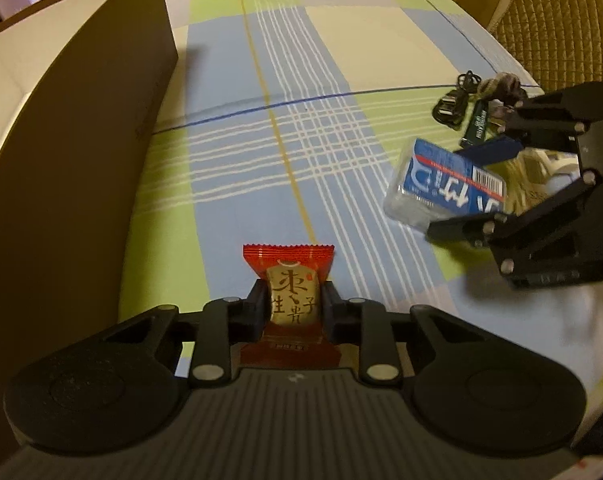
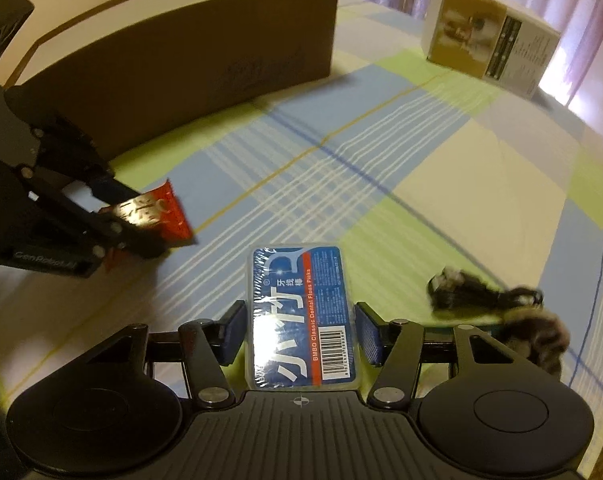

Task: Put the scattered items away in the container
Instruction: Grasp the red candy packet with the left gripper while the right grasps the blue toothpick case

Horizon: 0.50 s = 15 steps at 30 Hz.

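The cardboard box, the open container for the tidying, stands on the bench at about ten o'clock in the left wrist view and fills the eleven o'clock part of the right wrist view.

The left claw is closed almost fully, its two fingers pressed against the sides of a red wrapped sweet with a tan label; the sweet is held clear of the checked cloth. From the right wrist camera the same claw shows at nine o'clock, with the red wrapper sticking out past the fingertips.

The right claw is partly closed around a clear pack of dental floss picks with a blue label, its blue pads against the long sides of the pack. In the left wrist view that claw sits at three o'clock with the pack tilted in it.

Still lying on the bench at four o'clock in the right wrist view are a coiled black cable and a furry hair tie, touching or nearly so. A printed carton stands well apart at one o'clock.
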Tool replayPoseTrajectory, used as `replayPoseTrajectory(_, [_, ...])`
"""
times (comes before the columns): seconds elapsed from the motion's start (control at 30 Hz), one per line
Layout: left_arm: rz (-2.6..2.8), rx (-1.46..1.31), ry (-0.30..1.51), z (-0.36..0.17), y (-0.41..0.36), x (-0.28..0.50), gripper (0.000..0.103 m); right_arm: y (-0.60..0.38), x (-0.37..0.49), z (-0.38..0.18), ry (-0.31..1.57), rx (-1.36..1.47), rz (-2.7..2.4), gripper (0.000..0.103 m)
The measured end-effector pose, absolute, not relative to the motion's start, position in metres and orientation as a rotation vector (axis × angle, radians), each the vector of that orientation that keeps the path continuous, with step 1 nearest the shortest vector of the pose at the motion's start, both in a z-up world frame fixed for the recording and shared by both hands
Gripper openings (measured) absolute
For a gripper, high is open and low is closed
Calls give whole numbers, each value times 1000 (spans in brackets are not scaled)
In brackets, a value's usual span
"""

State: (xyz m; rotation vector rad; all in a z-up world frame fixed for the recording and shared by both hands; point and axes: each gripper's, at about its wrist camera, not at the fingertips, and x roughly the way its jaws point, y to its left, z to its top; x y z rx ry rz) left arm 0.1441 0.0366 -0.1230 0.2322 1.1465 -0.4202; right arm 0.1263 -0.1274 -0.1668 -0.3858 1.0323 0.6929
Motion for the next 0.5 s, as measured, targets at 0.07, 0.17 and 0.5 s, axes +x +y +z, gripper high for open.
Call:
replayPoseTrajectory(0.07, [-430,233,1140,-119,37,139,23,-124,122,-167,1043,-404,689,54])
replayPoseTrajectory(0.17, [-432,229,1141,-117,38,134,23,-117,123,-170,1065,-432,671,55])
replayPoseTrajectory(0.5, [-419,200,1126,-106,50,118,23,-108,114,-172,1106,-392,667,54])
